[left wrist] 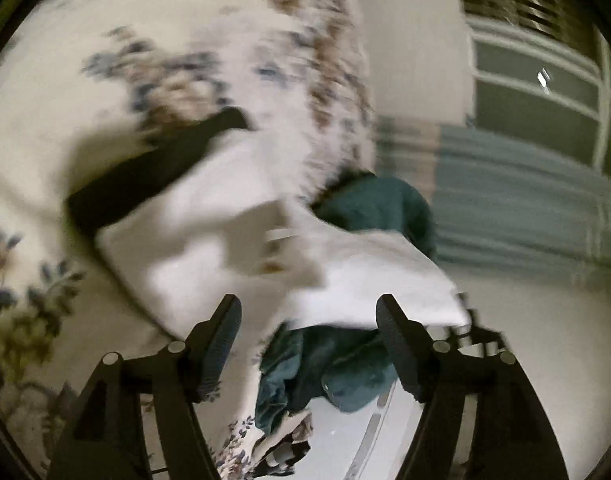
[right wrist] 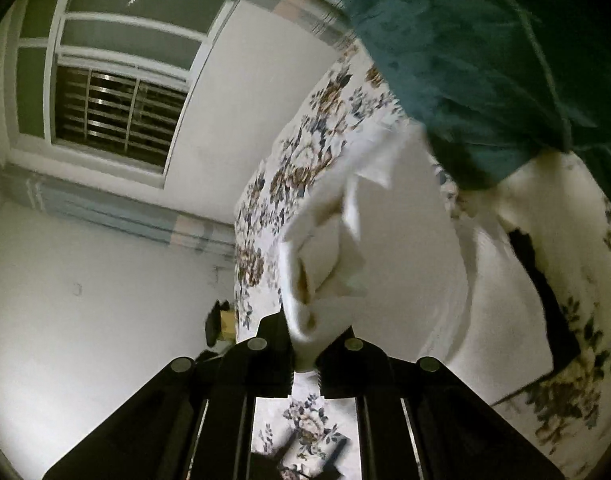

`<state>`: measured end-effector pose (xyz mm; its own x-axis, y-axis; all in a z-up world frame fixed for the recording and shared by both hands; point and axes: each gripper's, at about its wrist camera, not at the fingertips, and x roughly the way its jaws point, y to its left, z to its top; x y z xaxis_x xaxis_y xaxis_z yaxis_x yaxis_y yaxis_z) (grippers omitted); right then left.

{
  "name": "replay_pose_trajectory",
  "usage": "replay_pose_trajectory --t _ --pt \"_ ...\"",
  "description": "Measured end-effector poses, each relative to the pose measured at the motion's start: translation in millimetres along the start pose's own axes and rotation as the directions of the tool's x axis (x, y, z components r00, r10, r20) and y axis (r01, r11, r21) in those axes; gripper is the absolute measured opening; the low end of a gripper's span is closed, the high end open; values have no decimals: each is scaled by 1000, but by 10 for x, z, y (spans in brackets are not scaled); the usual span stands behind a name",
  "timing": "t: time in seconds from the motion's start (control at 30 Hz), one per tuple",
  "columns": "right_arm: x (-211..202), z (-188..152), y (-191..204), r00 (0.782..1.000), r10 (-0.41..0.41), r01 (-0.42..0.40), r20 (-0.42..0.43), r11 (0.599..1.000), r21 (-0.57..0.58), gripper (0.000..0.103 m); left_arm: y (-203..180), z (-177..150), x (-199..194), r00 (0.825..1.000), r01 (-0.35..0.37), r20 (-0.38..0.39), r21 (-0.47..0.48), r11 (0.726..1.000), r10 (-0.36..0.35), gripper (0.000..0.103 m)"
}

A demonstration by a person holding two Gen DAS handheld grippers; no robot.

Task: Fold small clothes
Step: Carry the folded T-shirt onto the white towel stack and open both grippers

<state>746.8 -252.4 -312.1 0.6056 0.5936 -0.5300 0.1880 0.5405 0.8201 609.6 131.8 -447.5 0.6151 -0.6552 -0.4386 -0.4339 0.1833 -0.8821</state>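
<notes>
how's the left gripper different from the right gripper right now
The left gripper is open and holds nothing, while the right gripper is shut on the white garment. The left points at the teal garment; the right lifts white cloth. Both hang over the floral bedsheet.

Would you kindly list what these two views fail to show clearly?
- Left wrist view: motion blur smears the white garment; its type is unreadable.
- Left wrist view: the white garment covers the middle of the teal garment.
- Right wrist view: the picture edge cuts off the teal garment.
- Right wrist view: the right gripper hides the pinched white edge.
</notes>
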Motion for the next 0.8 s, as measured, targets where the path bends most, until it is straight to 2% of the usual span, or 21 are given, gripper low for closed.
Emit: replay_pose_trajectory --t 0.07,0.13,0.23,0.33,0.43,0.5,0.6,0.7,0.8 --pt "65 -75 68 1000 9 -10 -12 1000 -27 8 203 -28 -128 999 -44 29 -20 999 44 68" --pt "149 -91 216 1000 17 -18 -15 998 -56 8 267 -40 -241 995 -85 48 -2 996 85 68" --pt "221 -45 371 999 44 -45 -12 995 -84 8 227 10 -377 984 -164 78 76 983 158 68" --pt "140 -165 237 997 81 -81 -8 994 -77 8 119 39 -449 973 -217 113 175 960 200 68" --pt "40 -452 -322 998 70 -70 -3 998 -11 8 83 28 -370 968 -248 109 258 934 227 68" --pt "34 -718 -924 999 28 -26 -21 996 85 8 135 5 -266 969 -245 84 268 932 231 68" --pt "-24 -1038 -1682 998 -55 57 -16 979 198 8 242 -95 30 979 -198 8 257 946 203 68" --pt "-136 -1234 -2270 997 -76 64 24 945 320 8 375 -249 439 983 -151 -72 230 961 171 68" --pt "-166 -1278 -2419 997 -75 60 32 942 330 8 541 -347 760 980 -138 -116 179 974 161 68"
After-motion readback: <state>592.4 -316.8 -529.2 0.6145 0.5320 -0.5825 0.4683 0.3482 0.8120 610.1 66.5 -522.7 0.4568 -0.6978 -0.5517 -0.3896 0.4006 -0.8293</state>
